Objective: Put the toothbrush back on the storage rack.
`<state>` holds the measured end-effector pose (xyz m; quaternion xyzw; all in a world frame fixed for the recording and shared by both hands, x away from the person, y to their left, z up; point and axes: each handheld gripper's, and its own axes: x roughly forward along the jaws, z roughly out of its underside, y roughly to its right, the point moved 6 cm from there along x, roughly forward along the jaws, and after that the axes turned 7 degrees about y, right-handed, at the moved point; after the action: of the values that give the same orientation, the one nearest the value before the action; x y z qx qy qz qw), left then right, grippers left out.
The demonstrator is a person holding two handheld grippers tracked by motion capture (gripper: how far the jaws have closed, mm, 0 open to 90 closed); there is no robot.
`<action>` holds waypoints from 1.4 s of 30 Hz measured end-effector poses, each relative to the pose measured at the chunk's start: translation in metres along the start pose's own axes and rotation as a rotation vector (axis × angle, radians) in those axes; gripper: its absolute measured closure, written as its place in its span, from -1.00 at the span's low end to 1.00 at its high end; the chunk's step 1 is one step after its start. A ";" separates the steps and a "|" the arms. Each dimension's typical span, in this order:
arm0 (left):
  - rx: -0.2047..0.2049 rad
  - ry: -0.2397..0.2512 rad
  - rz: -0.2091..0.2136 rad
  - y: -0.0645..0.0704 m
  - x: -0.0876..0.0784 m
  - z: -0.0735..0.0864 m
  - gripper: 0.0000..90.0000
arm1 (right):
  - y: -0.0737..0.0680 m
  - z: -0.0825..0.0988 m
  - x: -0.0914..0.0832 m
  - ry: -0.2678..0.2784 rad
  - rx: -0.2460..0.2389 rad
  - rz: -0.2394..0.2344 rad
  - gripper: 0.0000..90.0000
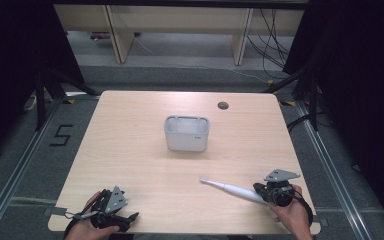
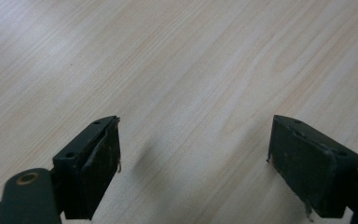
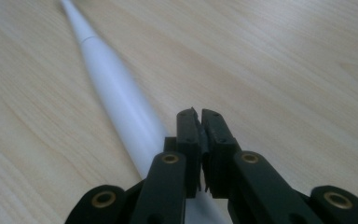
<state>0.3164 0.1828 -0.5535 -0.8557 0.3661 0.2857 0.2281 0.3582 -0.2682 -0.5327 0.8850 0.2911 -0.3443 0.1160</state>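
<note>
Toothbrush (image 1: 232, 189), electric and white, lying flat on the wooden table (image 1: 130, 150) near the front right, brush head pointing left toward the middle, thick handle end reaching under the right gripper (image 1: 260, 191). Handle end hidden beneath that gripper in the high view and cut off behind the black jaws in the right gripper view, so contact between jaws and handle hard to make out. Bristles too small to tell; head tip cropped at the top edge of the right gripper view. Body (image 3: 121, 102) smooth, glossy, tapering from a broad handle to a thin neck with 1 faint seam ring. Right gripper (image 3: 200, 116) with 2 jaws pressed together, nothing pinched between them, toothbrush passing just beside and below on their left. Left gripper (image 1: 130, 217) at the front left edge, well apart from the toothbrush; seen close (image 2: 193, 140), jaws spread wide over bare wood, holding nothing. Grey-white container (image 1: 186, 133) upright mid-table.
</note>
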 end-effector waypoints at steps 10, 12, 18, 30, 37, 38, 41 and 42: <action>-0.003 -0.001 -0.001 0.000 0.001 0.000 -0.64 | -0.012 0.006 -0.007 -0.013 -0.025 -0.005 0.84; 0.000 -0.003 -0.001 0.000 0.001 0.000 -0.64 | -0.013 0.005 -0.009 -0.024 0.006 -0.004 0.74; -0.005 0.001 0.002 0.000 0.001 0.000 -0.64 | -0.016 -0.010 -0.016 -0.035 0.010 -0.006 0.40; -0.011 0.017 -0.006 0.000 0.000 -0.002 -0.64 | -0.025 -0.031 0.005 -0.155 -0.041 -0.058 0.19; -0.008 0.019 0.000 0.000 -0.001 -0.002 -0.64 | -0.028 -0.037 0.016 -0.242 -0.051 -0.076 0.19; -0.008 0.019 -0.001 0.000 -0.001 -0.002 -0.64 | -0.029 -0.037 0.017 -0.255 -0.046 -0.075 0.20; -0.009 0.020 0.000 0.000 -0.002 -0.002 -0.64 | -0.030 -0.039 0.021 -0.281 -0.059 -0.085 0.22; -0.009 0.020 -0.001 0.000 -0.002 -0.002 -0.64 | -0.030 -0.040 0.022 -0.293 -0.059 -0.083 0.23</action>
<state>0.3164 0.1822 -0.5506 -0.8597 0.3668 0.2788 0.2206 0.3751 -0.2182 -0.5186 0.8088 0.3172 -0.4656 0.1688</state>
